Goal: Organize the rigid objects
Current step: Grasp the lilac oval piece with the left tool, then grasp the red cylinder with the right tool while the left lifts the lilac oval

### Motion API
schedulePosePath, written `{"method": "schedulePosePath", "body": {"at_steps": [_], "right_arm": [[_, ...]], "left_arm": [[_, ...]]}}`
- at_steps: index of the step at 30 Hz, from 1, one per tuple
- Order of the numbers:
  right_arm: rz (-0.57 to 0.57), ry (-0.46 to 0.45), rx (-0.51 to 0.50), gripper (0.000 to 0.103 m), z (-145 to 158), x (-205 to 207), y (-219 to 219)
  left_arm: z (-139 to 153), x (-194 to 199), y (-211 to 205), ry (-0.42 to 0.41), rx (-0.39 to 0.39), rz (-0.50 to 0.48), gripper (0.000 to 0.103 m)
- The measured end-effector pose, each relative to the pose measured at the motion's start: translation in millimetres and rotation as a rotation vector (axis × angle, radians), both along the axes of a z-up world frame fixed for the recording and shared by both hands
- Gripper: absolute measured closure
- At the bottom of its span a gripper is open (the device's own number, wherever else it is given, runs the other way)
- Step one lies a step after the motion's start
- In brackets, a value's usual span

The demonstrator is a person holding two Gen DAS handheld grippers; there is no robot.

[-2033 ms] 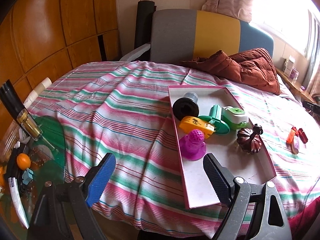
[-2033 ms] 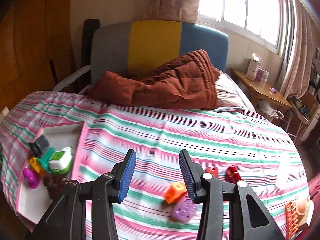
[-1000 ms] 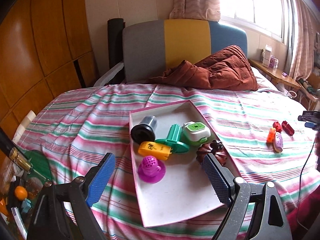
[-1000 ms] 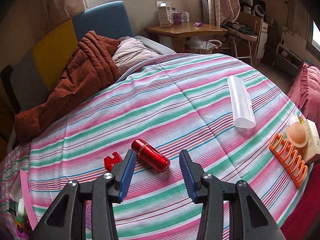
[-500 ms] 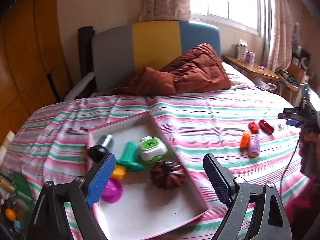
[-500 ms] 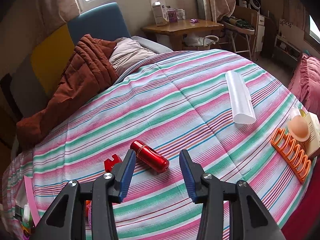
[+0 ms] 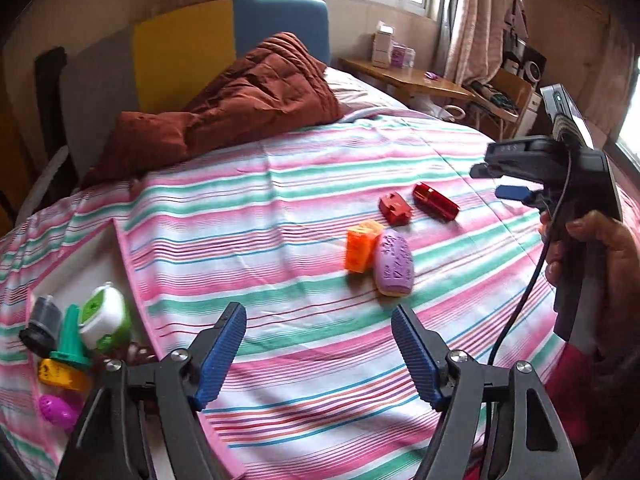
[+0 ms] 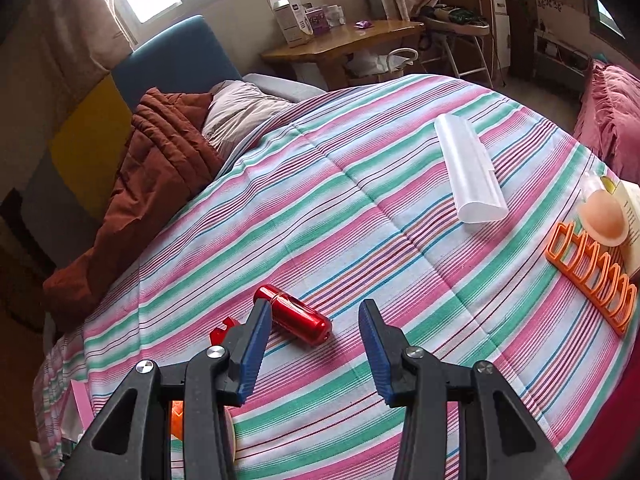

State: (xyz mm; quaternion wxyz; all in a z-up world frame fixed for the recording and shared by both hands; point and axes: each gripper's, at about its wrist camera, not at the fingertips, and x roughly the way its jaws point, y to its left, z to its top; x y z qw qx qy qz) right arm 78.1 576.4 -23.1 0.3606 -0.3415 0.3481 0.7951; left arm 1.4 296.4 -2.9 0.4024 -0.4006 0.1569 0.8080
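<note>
On the striped bedspread lie a red cylinder (image 7: 436, 201), a red block (image 7: 395, 209), an orange block (image 7: 360, 250) and a purple oval piece (image 7: 393, 263). The pink-rimmed white tray (image 7: 120, 240) at the left holds several toys, among them a green-and-white one (image 7: 105, 316). My left gripper (image 7: 320, 344) is open and empty, a little short of the orange and purple pieces. My right gripper (image 8: 312, 344) is open and empty, with the red cylinder (image 8: 294, 314) just ahead between its fingers. The right gripper also shows in the left wrist view (image 7: 504, 182).
A brown quilt (image 7: 240, 100) lies by the headboard. To the right lie a clear tube (image 8: 468, 168), an orange rack (image 8: 592, 268) and a peach round piece (image 8: 604, 220). A wooden side table (image 8: 344, 40) stands beyond the bed.
The left gripper has swung right from over the tray toward the loose pieces. The right gripper has edged closer to the red cylinder. Both stay open.
</note>
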Motion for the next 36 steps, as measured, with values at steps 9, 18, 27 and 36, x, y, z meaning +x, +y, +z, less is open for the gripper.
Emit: {"method": "schedulePosePath", "body": {"at_steps": [9, 18, 27, 36], "right_arm": [[0.003, 0.024, -0.023, 0.058, 0, 1, 1], [0.003, 0.040, -0.069, 0.058, -6, -1, 6], [-0.001, 0.049, -0.080, 0.057, -7, 0, 7], [-0.089, 0.091, -0.199, 0.057, -23, 18, 25]], "left_arm": [[-29, 1, 71, -0.086, -0.002, -0.152, 0.034], [-60, -20, 111, -0.087, -0.069, -0.161, 0.036], [-74, -25, 121, -0.037, -0.122, -0.192, 0.059], [-75, -20, 42, -0.058, -0.036, -0.083, 0.059]]}}
